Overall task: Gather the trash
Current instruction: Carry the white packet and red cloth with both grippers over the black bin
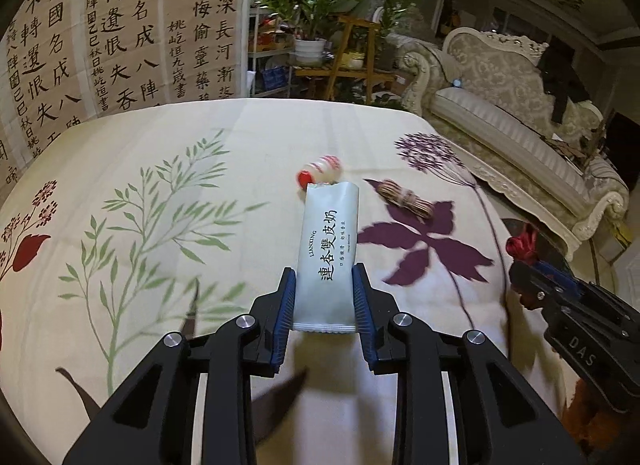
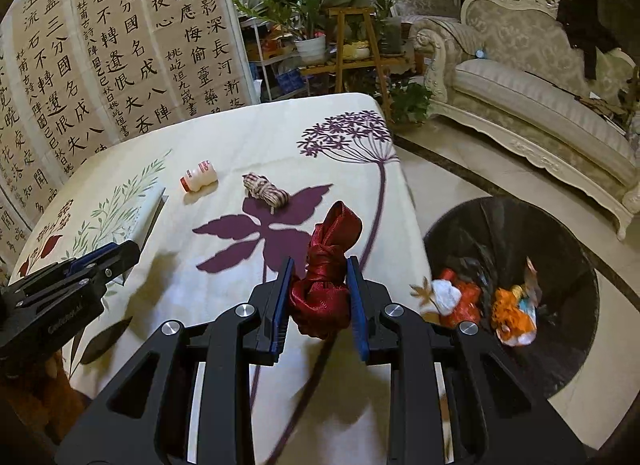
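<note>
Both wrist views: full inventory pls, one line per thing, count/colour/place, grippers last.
snack wrapper: 1, pale white with dark print, held in left gripper above the table
ribbon bundle: 1, dark red, knotted, held in right gripper near the table's right edge
small bottle: 1, white with red cap, lying on the table, far side
rope bundle: 1, beige and brown, on the table right of the bottle
tablecloth: 1, cream with floral print, covering the table
trash bin: 1, black-lined, on the floor right of the table, trash already inside
sofa: 1, cream, far right
calligraphy screen: 1, beige with black characters, behind the table
potted plants: several, green, back centre
left gripper: 1, black with blue pads, shut on wrapper
right gripper: 1, same, shut on ribbon
</note>
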The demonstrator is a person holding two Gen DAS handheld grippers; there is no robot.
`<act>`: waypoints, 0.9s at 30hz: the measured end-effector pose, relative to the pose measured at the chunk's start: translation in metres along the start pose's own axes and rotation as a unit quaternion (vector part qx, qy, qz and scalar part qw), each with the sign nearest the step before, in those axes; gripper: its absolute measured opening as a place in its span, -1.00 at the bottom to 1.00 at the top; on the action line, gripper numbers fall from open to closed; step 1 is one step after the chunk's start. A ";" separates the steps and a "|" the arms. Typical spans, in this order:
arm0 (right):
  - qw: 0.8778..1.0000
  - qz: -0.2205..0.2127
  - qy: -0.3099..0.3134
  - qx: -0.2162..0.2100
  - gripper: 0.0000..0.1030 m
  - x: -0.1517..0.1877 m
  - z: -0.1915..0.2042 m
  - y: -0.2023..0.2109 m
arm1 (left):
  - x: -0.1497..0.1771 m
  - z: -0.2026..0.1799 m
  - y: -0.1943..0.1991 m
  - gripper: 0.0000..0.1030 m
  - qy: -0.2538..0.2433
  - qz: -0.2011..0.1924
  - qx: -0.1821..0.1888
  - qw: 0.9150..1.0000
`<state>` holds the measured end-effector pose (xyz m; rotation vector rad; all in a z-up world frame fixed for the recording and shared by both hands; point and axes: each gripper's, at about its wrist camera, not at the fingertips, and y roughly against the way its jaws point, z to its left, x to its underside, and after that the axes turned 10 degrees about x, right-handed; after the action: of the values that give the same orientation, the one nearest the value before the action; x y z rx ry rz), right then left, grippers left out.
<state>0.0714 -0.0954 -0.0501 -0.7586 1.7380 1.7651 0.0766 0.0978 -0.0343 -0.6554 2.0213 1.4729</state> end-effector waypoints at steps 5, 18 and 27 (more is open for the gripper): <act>1.000 -0.004 -0.007 0.008 -0.51 0.010 -0.013 0.012 | 0.008 -0.016 0.006 -0.42 -0.009 -0.004 0.010 1.000; 0.997 -0.017 -0.049 0.056 -0.51 0.021 -0.071 0.028 | 0.017 -0.072 0.006 -0.42 -0.049 -0.012 0.042 0.998; 0.991 -0.025 -0.084 0.102 -0.51 0.019 -0.124 0.025 | 0.011 -0.128 -0.022 -0.42 -0.092 -0.004 0.085 0.992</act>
<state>0.0421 -0.2200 -0.0473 -0.5472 1.7370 1.5416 0.0647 -0.0312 -0.0245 -0.4419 1.9709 1.2890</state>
